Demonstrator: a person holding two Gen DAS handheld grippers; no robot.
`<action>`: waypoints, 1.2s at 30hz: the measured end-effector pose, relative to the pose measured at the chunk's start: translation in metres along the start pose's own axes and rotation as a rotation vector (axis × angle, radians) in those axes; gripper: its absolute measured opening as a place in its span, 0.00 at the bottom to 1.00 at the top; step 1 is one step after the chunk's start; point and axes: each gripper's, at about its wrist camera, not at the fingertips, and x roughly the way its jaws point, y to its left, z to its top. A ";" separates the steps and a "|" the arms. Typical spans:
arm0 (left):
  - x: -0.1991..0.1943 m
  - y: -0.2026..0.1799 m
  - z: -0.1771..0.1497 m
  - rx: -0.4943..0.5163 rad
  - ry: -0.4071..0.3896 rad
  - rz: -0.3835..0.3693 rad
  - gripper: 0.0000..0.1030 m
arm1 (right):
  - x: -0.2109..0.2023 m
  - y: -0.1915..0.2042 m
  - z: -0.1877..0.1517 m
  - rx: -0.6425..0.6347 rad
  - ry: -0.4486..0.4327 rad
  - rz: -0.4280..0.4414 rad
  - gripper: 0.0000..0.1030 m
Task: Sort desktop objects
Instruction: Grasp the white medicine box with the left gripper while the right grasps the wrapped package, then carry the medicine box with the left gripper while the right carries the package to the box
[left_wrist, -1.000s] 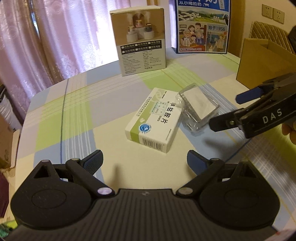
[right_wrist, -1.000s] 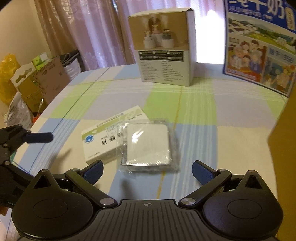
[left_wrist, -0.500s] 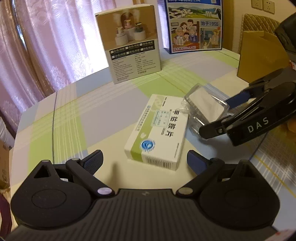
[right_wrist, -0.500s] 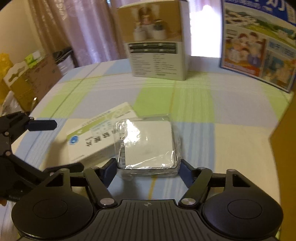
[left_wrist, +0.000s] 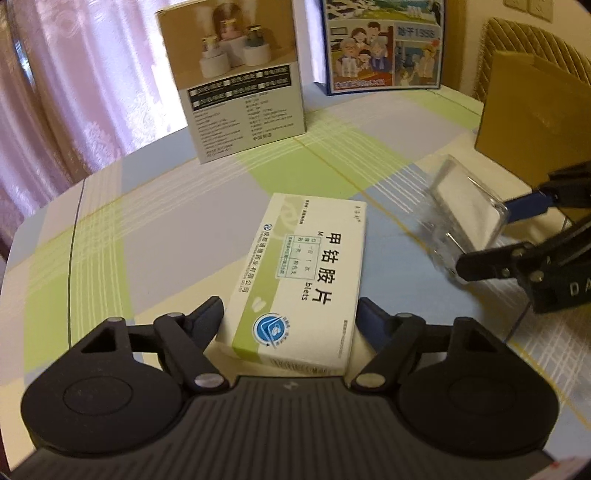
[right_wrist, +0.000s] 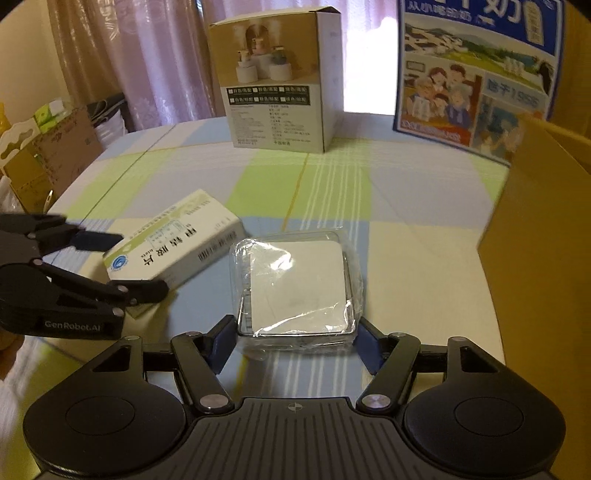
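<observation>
The medicine box (left_wrist: 299, 280), white and green with dark letters, lies flat low in the middle of the left wrist view. The left gripper (left_wrist: 290, 321) has just been closing, and its pads now squeeze the box's two long sides. The clear plastic case (right_wrist: 299, 284), shiny with a white square inside, sits low in the middle of the right wrist view, pinched by the right gripper (right_wrist: 295, 339). This looks like the grabbing step. Next, I think, each thing must be lifted straight up and carried, maybe to the brown cardboard box (right_wrist: 543, 236) at the right edge.
</observation>
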 end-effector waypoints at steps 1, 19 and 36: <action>-0.004 -0.002 -0.003 -0.025 0.004 0.007 0.69 | -0.004 0.000 -0.004 0.006 0.006 0.004 0.63; -0.154 -0.142 -0.128 -0.303 0.083 0.098 0.65 | -0.124 0.028 -0.121 -0.001 0.151 0.067 0.63; -0.162 -0.144 -0.148 -0.411 0.012 0.169 0.81 | -0.105 0.029 -0.123 -0.011 0.125 0.045 0.80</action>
